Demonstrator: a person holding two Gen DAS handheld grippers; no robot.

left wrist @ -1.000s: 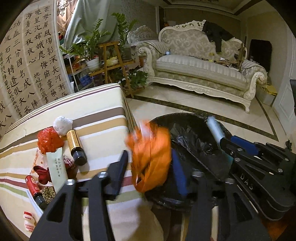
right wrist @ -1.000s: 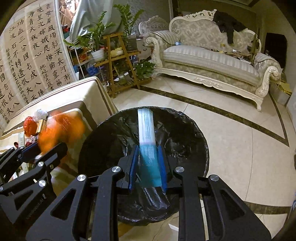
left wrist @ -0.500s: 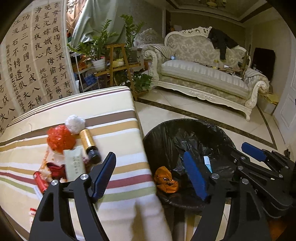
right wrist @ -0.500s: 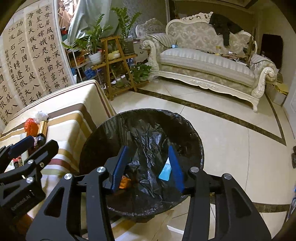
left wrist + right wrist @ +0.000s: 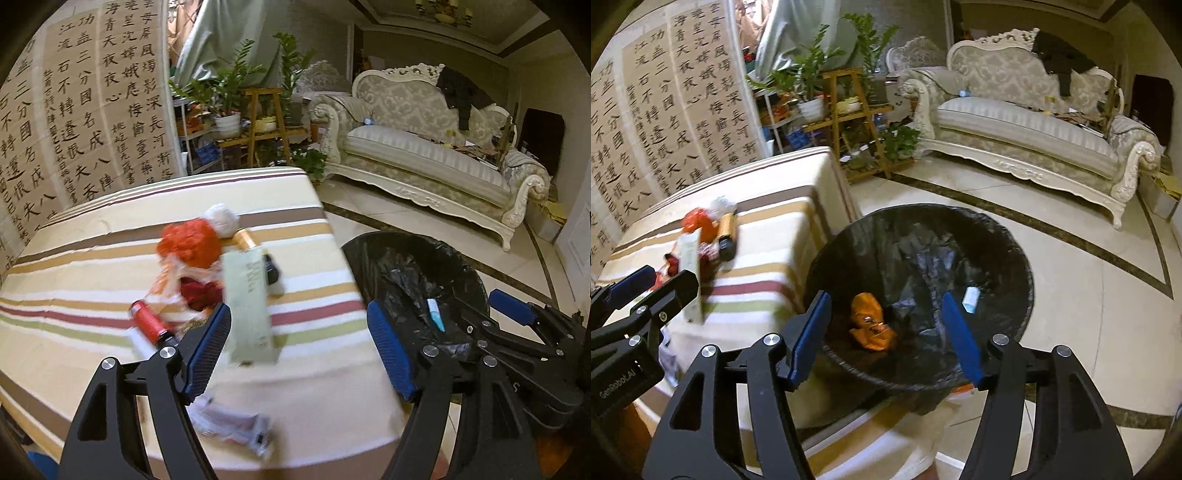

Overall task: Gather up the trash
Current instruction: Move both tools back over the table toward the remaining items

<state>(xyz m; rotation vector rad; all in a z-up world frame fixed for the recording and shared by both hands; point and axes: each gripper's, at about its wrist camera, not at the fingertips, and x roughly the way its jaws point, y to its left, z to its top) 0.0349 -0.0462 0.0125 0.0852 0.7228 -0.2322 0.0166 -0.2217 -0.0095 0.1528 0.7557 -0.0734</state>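
Note:
My left gripper stands open and empty over the striped table's right edge. Ahead of it lies a heap of trash: a red crumpled wrapper, a white paper ball, a gold bottle, a pale green packet, a red can and crumpled paper near the front edge. My right gripper hangs above the black-lined bin, its jaws opening with nothing between them. An orange wrapper and a blue-white tube lie inside the bin.
The bin stands on the tiled floor right beside the table's edge. A cream sofa and a wooden plant stand are at the back. A calligraphy screen rises behind the table.
The orange wrapper left my left gripper and the tube left my right; both now lie in the bin. Both grippers opened, and the left swung back toward the table's heap.

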